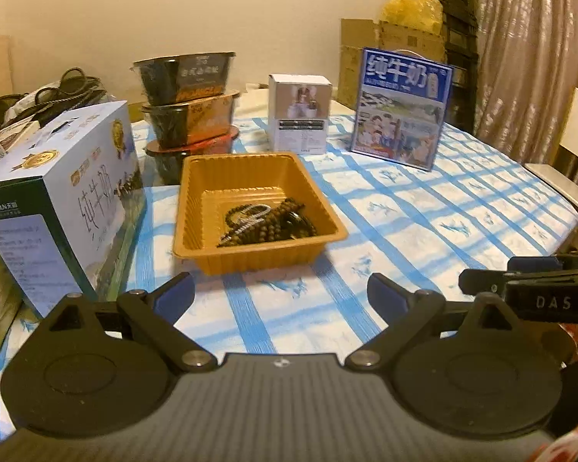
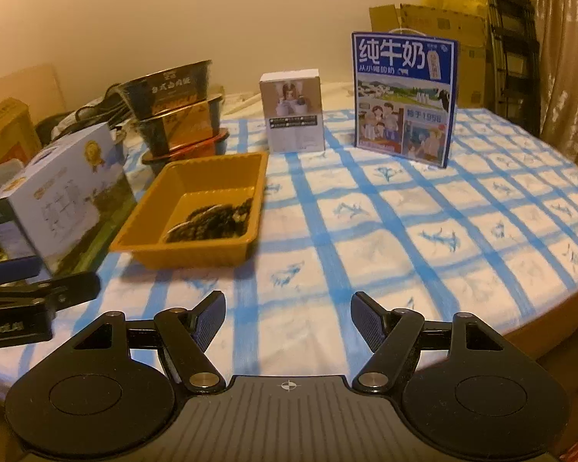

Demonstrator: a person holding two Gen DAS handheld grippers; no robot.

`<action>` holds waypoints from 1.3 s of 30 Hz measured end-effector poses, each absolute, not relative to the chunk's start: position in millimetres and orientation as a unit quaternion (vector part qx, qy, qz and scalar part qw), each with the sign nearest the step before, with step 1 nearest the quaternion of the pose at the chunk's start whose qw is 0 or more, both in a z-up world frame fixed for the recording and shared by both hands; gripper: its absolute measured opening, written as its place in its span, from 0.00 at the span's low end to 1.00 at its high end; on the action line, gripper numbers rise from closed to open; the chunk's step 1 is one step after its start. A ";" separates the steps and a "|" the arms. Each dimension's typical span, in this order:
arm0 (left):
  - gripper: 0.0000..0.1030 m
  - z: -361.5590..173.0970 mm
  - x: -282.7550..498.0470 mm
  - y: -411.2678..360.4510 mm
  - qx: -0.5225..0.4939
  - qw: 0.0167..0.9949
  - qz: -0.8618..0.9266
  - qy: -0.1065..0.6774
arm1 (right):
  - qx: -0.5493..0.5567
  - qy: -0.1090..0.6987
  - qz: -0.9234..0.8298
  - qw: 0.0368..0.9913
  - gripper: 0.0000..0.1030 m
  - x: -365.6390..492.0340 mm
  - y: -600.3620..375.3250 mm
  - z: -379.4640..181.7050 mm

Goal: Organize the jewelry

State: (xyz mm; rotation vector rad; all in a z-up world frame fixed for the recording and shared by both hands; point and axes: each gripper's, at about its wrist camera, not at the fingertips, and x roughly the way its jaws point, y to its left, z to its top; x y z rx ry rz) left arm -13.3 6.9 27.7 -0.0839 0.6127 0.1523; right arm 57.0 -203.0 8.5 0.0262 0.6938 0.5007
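An orange plastic tray (image 1: 196, 208) sits on the blue-checked tablecloth and also shows in the right wrist view (image 2: 146, 223). A heap of dark bead strings with a silver chain (image 1: 266, 221) lies inside it, seen also from the right (image 2: 212, 221). My left gripper (image 1: 280, 294) is open and empty, just short of the tray's near wall. My right gripper (image 2: 288, 317) is open and empty over bare cloth, to the right of the tray. Each gripper shows at the edge of the other's view.
A large milk carton box (image 1: 57, 200) lies left of the tray. Stacked food bowls (image 1: 189, 104) stand behind it. A small white box (image 1: 299, 113) and an upright blue milk box (image 1: 400, 109) stand further back. A white chair (image 1: 570, 146) is at the right.
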 end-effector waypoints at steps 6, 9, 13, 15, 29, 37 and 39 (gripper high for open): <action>0.93 37.4 -30.6 -10.0 -0.038 0.949 0.055 0.307 | 0.022 0.347 0.237 0.907 0.70 34.2 -219.8 8.8; 0.92 38.9 -36.9 -16.3 -0.037 0.949 0.049 0.310 | 0.027 0.345 0.235 0.908 0.70 26.2 -227.1 10.0; 0.92 39.5 -41.4 -23.0 -0.031 0.948 0.045 0.314 | 0.042 0.346 0.237 0.907 0.70 17.9 -234.3 13.2; 0.92 38.3 -42.2 -26.6 -0.025 0.948 0.042 0.316 | 0.047 0.345 0.240 0.906 0.70 15.2 -237.0 15.0; 0.92 30.4 -41.1 -30.4 -0.028 0.945 0.041 0.325 | 0.045 0.347 0.240 0.905 0.70 8.5 -238.3 15.3; 0.92 29.0 -41.0 -30.3 -0.030 0.944 0.039 0.326 | 0.044 0.348 0.240 0.905 0.70 8.0 -237.7 15.7; 0.92 29.0 -40.8 -30.4 -0.030 0.944 0.038 0.326 | 0.044 0.348 0.240 0.905 0.70 8.2 -237.7 15.6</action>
